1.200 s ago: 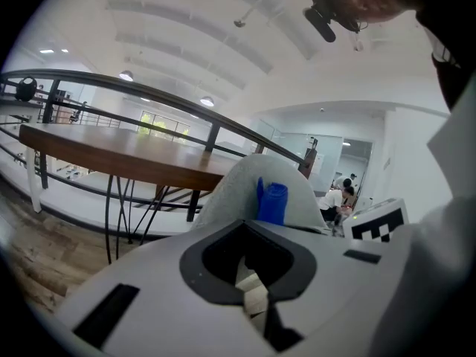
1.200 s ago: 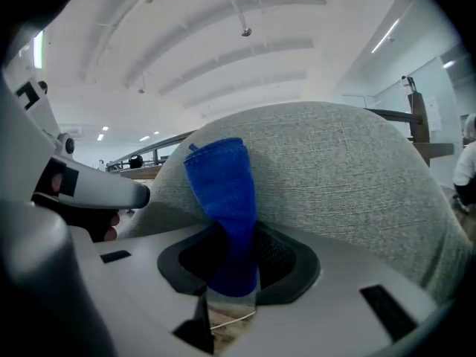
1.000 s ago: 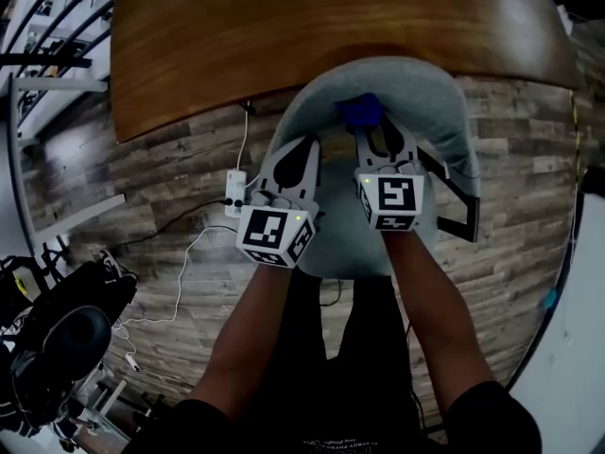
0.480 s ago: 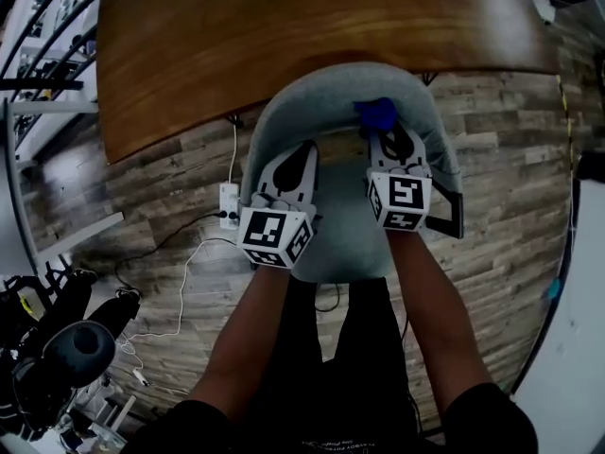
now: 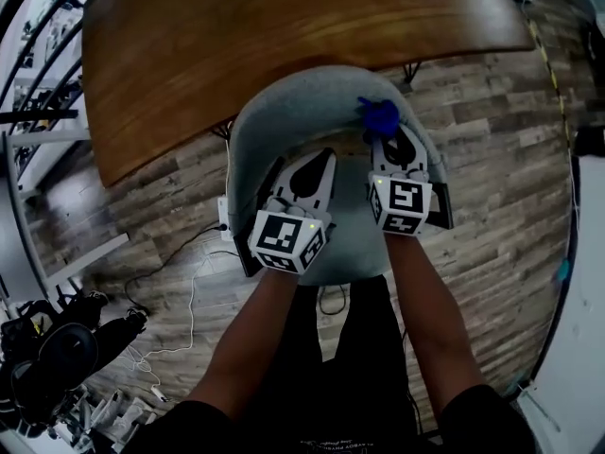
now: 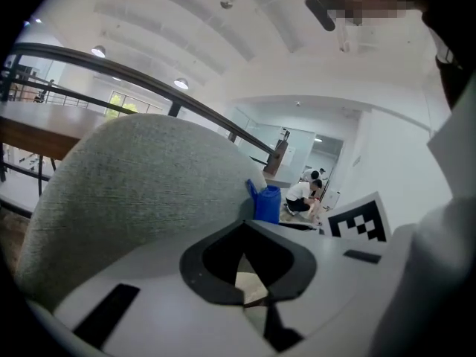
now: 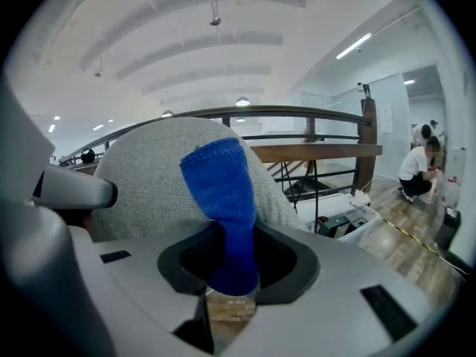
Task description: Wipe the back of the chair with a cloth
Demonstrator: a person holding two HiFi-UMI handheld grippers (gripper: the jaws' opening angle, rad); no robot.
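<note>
The grey upholstered chair back (image 5: 312, 112) fills the middle of the head view, seen from above. My right gripper (image 5: 393, 143) is shut on a blue cloth (image 5: 379, 115), which presses on the top right edge of the chair back. In the right gripper view the cloth (image 7: 222, 199) stands up out of the jaws against the grey fabric (image 7: 141, 184). My left gripper (image 5: 309, 170) rests over the middle of the chair back, shut with nothing in it. The left gripper view shows the chair back (image 6: 126, 192) to the left and the cloth (image 6: 266, 204) beyond.
A brown wooden table (image 5: 284, 36) lies just beyond the chair. A black armrest (image 5: 440, 212) sticks out at the chair's right. A power strip with white cables (image 5: 223, 218) lies on the wood floor at left. Black equipment (image 5: 57, 357) sits at the lower left.
Both grippers have shifted rightward across the chair back. The right gripper has carried the blue cloth from near the middle of the top edge toward its right end.
</note>
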